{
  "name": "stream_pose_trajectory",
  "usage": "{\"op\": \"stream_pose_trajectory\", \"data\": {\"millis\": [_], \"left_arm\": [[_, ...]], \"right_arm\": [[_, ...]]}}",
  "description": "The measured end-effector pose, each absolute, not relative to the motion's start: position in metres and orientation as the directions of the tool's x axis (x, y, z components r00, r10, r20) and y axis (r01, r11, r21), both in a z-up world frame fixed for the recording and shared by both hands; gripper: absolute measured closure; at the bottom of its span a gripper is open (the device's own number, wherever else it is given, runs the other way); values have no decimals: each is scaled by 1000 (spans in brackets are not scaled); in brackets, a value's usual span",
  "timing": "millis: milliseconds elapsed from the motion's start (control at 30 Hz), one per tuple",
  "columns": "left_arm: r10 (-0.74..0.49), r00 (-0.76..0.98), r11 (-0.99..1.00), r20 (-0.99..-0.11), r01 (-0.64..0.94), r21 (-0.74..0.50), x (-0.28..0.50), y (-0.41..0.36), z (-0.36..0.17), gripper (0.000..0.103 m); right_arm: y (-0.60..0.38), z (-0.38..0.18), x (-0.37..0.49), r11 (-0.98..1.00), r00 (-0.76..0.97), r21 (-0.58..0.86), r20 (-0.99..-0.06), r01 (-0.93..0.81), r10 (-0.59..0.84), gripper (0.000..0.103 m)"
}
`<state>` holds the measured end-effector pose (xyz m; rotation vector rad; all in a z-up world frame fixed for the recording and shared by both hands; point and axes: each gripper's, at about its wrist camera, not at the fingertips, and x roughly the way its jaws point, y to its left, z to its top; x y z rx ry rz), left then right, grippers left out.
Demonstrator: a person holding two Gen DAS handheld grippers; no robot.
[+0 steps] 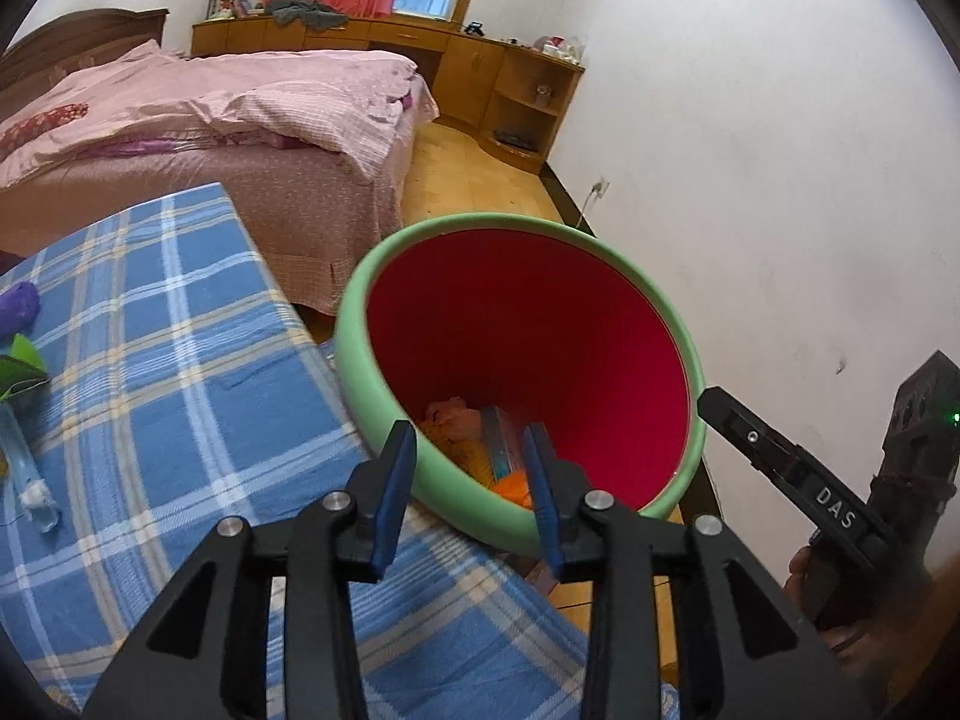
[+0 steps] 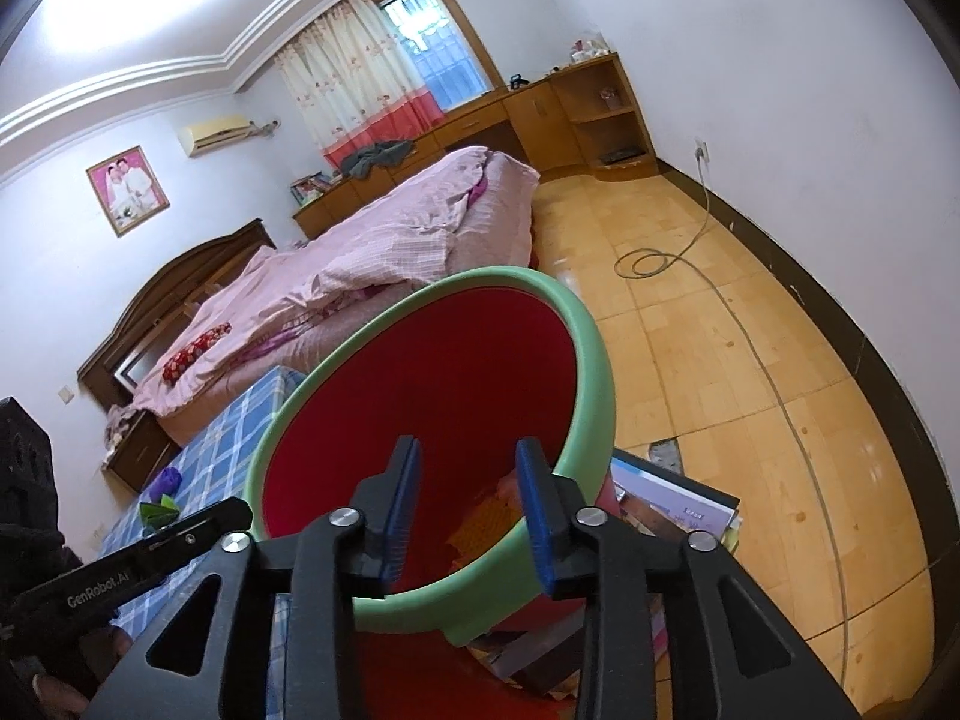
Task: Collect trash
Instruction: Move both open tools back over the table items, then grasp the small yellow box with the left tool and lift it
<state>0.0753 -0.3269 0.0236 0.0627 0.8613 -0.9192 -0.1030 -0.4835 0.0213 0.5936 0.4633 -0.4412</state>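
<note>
Left gripper [image 1: 471, 492] is nearest in the left wrist view: jaws apart, nothing between the blue pads, pointing down over the near rim of the trash bin [image 1: 384, 420]. Right gripper [image 2: 468, 507] likewise: jaws apart, empty, aimed into the bin's mouth from the other side. Each gripper shows at the edge of the other's view, w/ part of a hand on its handle.

Bin is red inside w/ a green rim, tilted toward both cameras. At its bottom lies trash [image 1: 480, 450]: orange and pinkish pieces plus a blue-grey flat item; can't tell exactly what they are.

Bin sits just beside a counter w/ a blue plaid cloth [image 1: 180, 360]. On the cloth, well left of the bin: a purple object [image 1: 18, 306], a green folded piece [image 1: 21, 369] and a clear plastic wrapper [image 1: 27, 474]. Right of the bin, a stack of books [image 2: 678, 498] on the floor.

Farther back: bed w/ pink bedding [image 1: 210, 102], wood floor w/ a coiled cable [image 2: 651, 261], wooden cabinets [image 1: 480, 72], curtained window [image 2: 372, 90].
</note>
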Motion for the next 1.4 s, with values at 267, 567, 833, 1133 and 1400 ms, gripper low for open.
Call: {"op": "stream_pose_trajectory", "data": {"millis": [267, 567, 833, 1133, 1400], "left_arm": [[-634, 354, 685, -687, 670, -287, 78, -294, 31, 58], [-570, 443, 762, -692, 601, -242, 96, -244, 40, 58], [-477, 521, 840, -708, 507, -192, 120, -189, 39, 58], [-351, 565, 901, -746, 421, -105, 159, -142, 25, 58], [-306, 549, 914, -777, 397, -80, 187, -134, 6, 58]], "right_arm": [[-466, 33, -107, 758, 825, 438, -518, 483, -226, 47], [-438, 37, -91, 787, 823, 426, -541, 446, -173, 45], [-420, 36, -80, 805, 817, 412, -558, 426, -147, 33], [-406, 28, -69, 818, 799, 397, -589, 417, -122, 33], [-401, 22, -59, 823, 783, 385, -612, 419, -112, 33]]}}
